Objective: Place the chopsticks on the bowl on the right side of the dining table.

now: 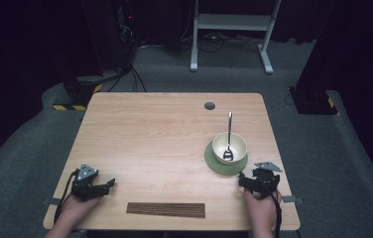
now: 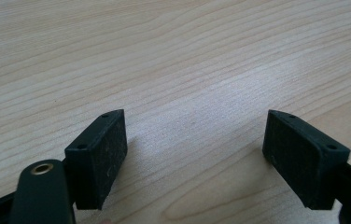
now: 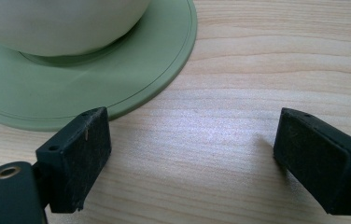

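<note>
High view: a cream ceramic bowl (image 1: 229, 147) stands on a round green saucer (image 1: 213, 162) toward the right side of the light wooden worktop (image 1: 155, 144). A metal spoon (image 1: 228, 140) leans inside the bowl, its head down on the bottom and its handle rising over the far rim. Just in front of the saucer and slightly to its right, the right gripper (image 1: 248, 182) rests low on the worktop in the person's right hand (image 1: 261, 206); its tips are close to the saucer's near edge. In the right gripper view, its two black pads (image 3: 78, 156) stand wide apart with only bare wood between them, and one pad sits just beside the saucer's rim (image 3: 131, 88) without gripping it; the bowl's pale wall (image 3: 57, 23) rises behind. Well to the left of the saucer, near the front left corner, the left gripper (image 1: 106, 184) lies in the left hand (image 1: 73, 210), pointing toward the saucer. The left gripper view shows its pads (image 2: 100, 156) spread open over bare wood, holding nothing. A dark ribbed strip (image 1: 165, 209) lies along the front edge, left of the saucer.
</note>
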A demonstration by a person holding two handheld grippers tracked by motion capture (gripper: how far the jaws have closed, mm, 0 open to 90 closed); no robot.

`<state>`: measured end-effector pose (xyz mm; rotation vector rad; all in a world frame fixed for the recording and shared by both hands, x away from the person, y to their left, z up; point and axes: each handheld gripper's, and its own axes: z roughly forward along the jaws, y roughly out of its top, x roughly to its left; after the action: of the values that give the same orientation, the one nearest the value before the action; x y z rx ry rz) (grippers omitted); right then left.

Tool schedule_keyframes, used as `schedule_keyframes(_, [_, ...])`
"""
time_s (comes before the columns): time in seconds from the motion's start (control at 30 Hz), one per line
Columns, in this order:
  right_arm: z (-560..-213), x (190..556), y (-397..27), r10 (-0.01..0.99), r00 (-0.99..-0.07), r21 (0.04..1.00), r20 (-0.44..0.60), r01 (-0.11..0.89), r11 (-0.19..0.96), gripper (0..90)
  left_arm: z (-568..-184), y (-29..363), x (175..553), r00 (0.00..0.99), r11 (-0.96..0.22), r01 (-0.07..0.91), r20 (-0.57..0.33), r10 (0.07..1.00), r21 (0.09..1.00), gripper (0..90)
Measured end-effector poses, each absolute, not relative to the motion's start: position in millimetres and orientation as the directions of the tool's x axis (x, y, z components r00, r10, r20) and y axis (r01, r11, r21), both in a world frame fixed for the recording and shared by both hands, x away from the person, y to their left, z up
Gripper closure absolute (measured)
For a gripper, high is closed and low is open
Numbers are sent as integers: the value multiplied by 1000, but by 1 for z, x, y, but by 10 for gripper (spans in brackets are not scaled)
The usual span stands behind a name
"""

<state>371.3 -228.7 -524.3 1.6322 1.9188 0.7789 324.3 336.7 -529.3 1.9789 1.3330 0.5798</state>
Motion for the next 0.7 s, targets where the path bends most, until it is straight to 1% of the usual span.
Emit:
schedule_keyframes(0.13, [-524, 372, -229, 987, -162, 702, -10, 701, 122, 107, -529, 336, 324, 376, -249, 627, -6, 927, 738, 218])
schedule_keyframes(0.43, [-524, 369, -232, 981, -192, 701, -5, 699, 141, 105, -530, 332, 324, 342, -232, 642, -2, 940, 730, 161])
schedule_keyframes(0.6, [-524, 369, -232, 977, -213, 701, 1, 697, 151, 103, -530, 332, 325, 357, -244, 642, -2, 934, 727, 135])
schedule_keyframes(0.63, [-523, 370, -232, 970, -243, 697, -2, 695, 175, 111, -530, 333, 325, 378, -255, 640, -7, 926, 725, 126])
schedule_keyframes(0.7, [-522, 369, -231, 969, -248, 696, -3, 695, 180, 111, -530, 334, 325, 384, -257, 638, -11, 923, 726, 126])
